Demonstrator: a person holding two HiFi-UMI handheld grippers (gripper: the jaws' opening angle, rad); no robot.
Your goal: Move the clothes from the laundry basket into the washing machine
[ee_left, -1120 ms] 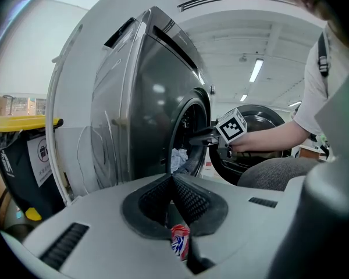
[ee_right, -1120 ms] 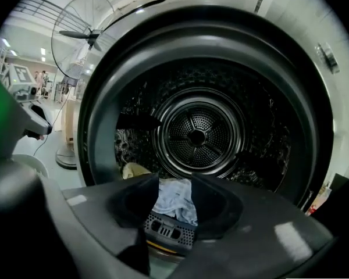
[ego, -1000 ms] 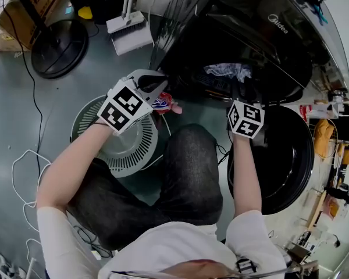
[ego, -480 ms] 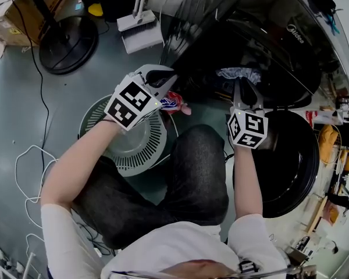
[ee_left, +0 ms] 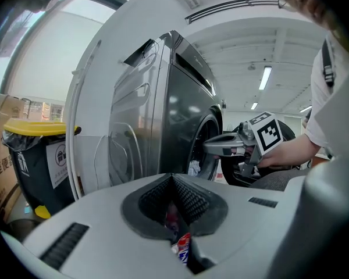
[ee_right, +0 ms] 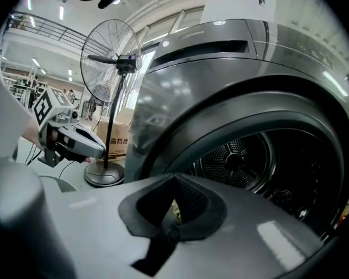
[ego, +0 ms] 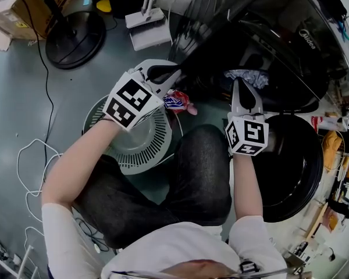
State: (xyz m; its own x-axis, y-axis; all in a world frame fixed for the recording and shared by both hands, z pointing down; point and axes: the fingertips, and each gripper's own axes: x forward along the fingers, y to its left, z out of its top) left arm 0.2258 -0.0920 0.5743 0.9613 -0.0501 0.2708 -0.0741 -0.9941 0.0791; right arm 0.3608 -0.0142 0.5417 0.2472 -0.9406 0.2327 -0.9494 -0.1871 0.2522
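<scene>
My left claw (ego: pixel 173 76) is clenched on 1 red, white and blue garment (ego: pixel 175 102). The garment hangs from the pads above the rim of the white laundry basket (ego: pixel 134 156), near the washing machine (ego: pixel 291 45). My right claw (ego: pixel 244 89) has just been closing and is now clenched with nothing between its pads, pointing at the open drum, where 1 pale garment (ego: pixel 247 76) lies at the mouth.

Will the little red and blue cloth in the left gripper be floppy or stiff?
Probably floppy: the cloth hangs crumpled below the left gripper. Likely light, since a small pinch carries it. The ribbed pads should keep it from slipping.
</scene>
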